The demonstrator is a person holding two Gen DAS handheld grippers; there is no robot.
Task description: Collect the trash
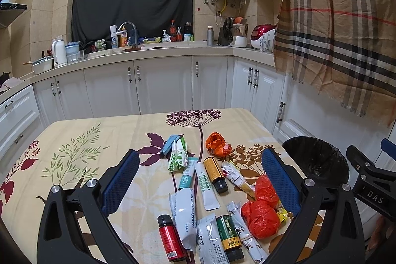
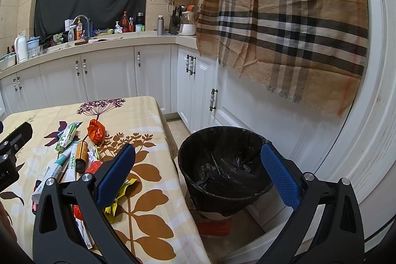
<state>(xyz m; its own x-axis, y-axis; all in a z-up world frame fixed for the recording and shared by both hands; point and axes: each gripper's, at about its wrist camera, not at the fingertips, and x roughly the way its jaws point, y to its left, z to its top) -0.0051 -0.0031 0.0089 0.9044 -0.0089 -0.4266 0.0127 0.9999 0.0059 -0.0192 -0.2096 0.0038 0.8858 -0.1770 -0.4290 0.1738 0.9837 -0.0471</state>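
**Both claws wide and empty over a bench of trash, bin beside it**

Left wrist view: the left claw [image 1: 199, 180] hangs above the bench [image 1: 74, 140], its blue-padded jaws spread wide with nothing between them. The bench carries a floral cloth, and the trash lies in a loose group under and ahead of the claw. Farthest off are a green-and-white wrapper [image 1: 178, 155] with a small blue packet [image 1: 170, 143] touching its left side, and a crumpled orange bag [image 1: 217, 144] to their right. Nearer lie two white tubes [image 1: 206, 186], a small amber bottle [image 1: 215, 174], a white sachet printed "milk powder" [image 1: 184, 219], a red bottle [image 1: 172, 238], a green-and-yellow bottle [image 1: 229, 236] and a bunched red plastic bag [image 1: 262, 212] close to the right jaw. Off the bench's right edge stands a black-lined trash bin [image 1: 316, 160], and part of the right claw's body shows at the frame's right edge.

Right wrist view: the right claw [image 2: 198, 176] is also wide and holds nothing. Its left jaw sits over the bench's right side, its right jaw over the trash bin [image 2: 222, 165], which stands on the floor just beside the bench; only crumpled black liner shows inside. A yellow wrapper [image 2: 118, 199] pokes out beneath the left jaw. A plaid cloth [image 2: 284, 16] hangs over the white cabinets behind.
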